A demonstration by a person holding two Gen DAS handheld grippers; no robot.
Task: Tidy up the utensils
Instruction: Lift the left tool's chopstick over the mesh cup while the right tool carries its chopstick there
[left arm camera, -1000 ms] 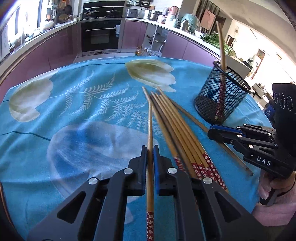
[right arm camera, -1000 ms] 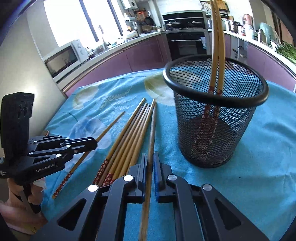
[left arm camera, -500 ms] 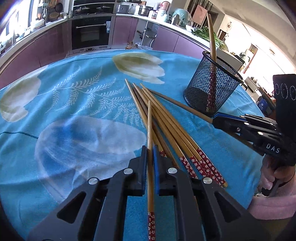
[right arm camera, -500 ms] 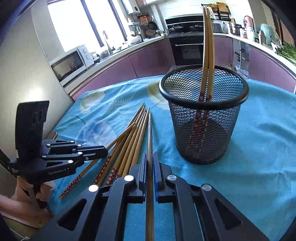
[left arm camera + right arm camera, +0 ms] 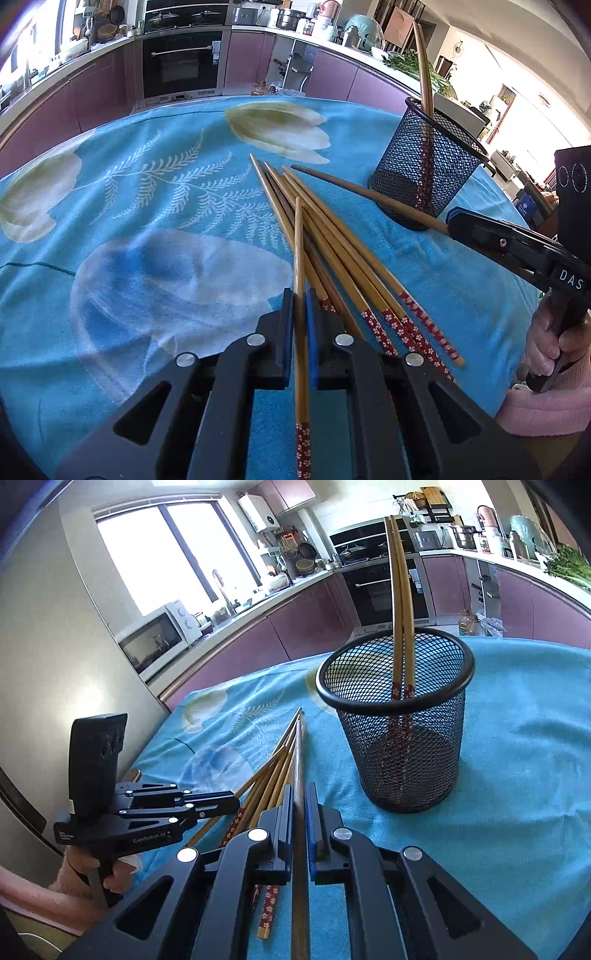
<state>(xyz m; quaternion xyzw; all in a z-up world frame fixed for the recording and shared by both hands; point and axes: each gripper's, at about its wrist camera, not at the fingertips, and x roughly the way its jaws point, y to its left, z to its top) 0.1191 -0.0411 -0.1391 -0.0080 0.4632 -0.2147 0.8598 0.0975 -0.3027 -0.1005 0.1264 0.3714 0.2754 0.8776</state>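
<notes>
**Kitchen surroundings around a blue-clothed table**

A turquoise tablecloth printed with pale tulips and fern fronds covers the table. Beyond its far edge, mauve cabinets curve under a pale counter. A built-in black oven sits among them. A white microwave stands near a bright window. Leafy greens lie on the counter.

2 close wrist views, shared mesh cup

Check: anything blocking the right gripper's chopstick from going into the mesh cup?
Nothing visible. The right gripper is shut on a chopstick, bare cloth lies between it and the mesh cup, and the two chopsticks inside leave most of the mouth open.
</notes>
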